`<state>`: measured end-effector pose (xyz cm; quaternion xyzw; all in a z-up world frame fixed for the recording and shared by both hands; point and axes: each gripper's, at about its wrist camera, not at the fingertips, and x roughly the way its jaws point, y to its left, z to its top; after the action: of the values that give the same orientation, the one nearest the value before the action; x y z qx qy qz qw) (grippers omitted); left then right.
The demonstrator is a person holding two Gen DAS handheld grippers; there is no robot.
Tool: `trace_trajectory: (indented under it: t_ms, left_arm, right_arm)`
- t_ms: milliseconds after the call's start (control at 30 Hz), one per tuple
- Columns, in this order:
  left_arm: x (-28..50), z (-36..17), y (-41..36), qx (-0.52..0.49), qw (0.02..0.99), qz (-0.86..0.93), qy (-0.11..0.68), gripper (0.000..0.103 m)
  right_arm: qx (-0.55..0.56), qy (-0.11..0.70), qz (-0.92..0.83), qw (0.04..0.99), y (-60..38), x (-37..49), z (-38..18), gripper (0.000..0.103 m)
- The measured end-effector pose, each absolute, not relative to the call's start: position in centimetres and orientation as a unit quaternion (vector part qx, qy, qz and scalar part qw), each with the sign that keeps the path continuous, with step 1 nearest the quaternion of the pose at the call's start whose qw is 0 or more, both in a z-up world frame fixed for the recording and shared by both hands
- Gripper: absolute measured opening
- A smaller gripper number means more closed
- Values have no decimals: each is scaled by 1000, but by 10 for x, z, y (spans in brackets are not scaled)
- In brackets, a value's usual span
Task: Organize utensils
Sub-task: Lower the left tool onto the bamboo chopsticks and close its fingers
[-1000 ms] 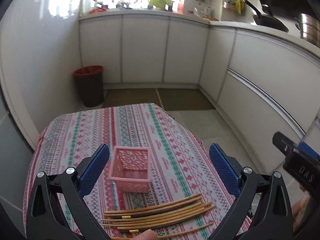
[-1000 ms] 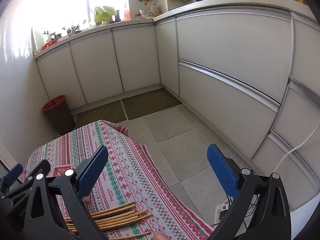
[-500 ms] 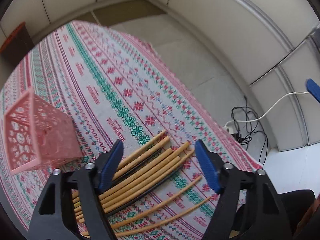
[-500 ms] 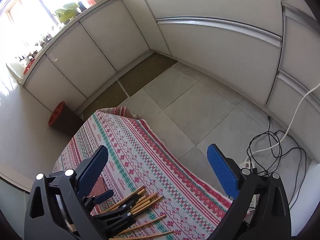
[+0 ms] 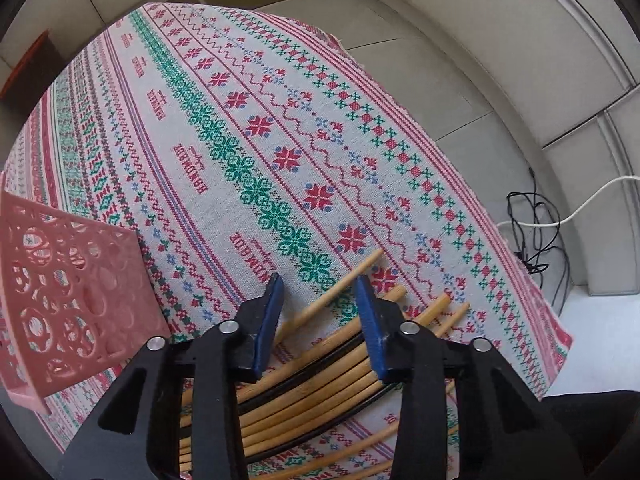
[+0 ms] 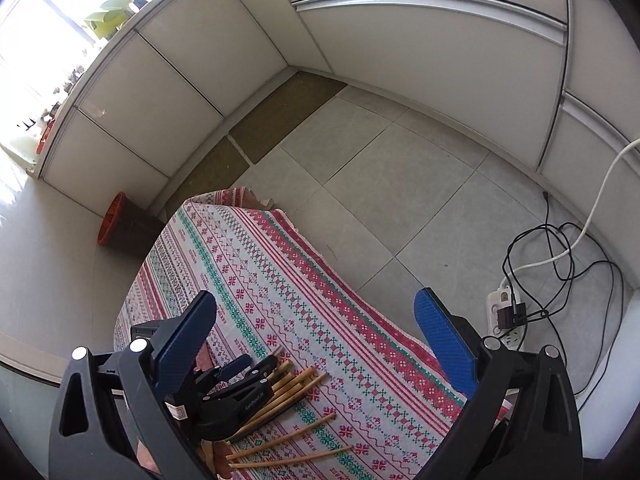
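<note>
Left gripper (image 5: pixel 320 304) over chopsticks (image 5: pixel 332 364)

Jaws narrowed, straddling one stick for pickup; nothing clamped. Right gripper (image 6: pixel 316 328) wide, idle. Basket (image 5: pixel 68 300) beside.

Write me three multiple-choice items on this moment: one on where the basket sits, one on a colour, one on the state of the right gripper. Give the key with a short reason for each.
1. In the left wrist view, where is the pink basket relative to the left gripper?
A. To its left, on the tablecloth
B. To its right, on the floor
C. Directly between its fingers

2. What colour are the pads on the gripper fingers?
A. Yellow
B. Blue
C. White

3. How does the right gripper stand?
A. Shut on a chopstick
B. Shut on the basket
C. Open, holding nothing

Key:
1 A: the basket stands at the left edge of the view on the patterned tablecloth.
2 B: both grippers show blue pads.
3 C: its fingers stand wide apart above the table, and the chopsticks lie lower down by the left gripper.
</note>
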<state>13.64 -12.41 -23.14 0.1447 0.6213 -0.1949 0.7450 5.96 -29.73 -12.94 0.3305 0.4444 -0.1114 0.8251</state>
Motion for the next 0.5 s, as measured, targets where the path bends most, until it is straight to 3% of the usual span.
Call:
trace_trajectory:
  t_ms: [100, 333, 500]
  left_arm:
    - [129, -233, -128, 180, 750, -201, 604, 31]
    - [108, -234, -133, 195, 778, -200, 563, 13]
    - [83, -196, -111, 185, 822, -198, 500, 10]
  right_arm:
    - [332, 455, -109, 819, -296, 62, -134, 96]
    - [338, 515, -102, 781, -289, 68, -167, 96]
    - [361, 562, -76, 741, -277, 71, -198, 96]
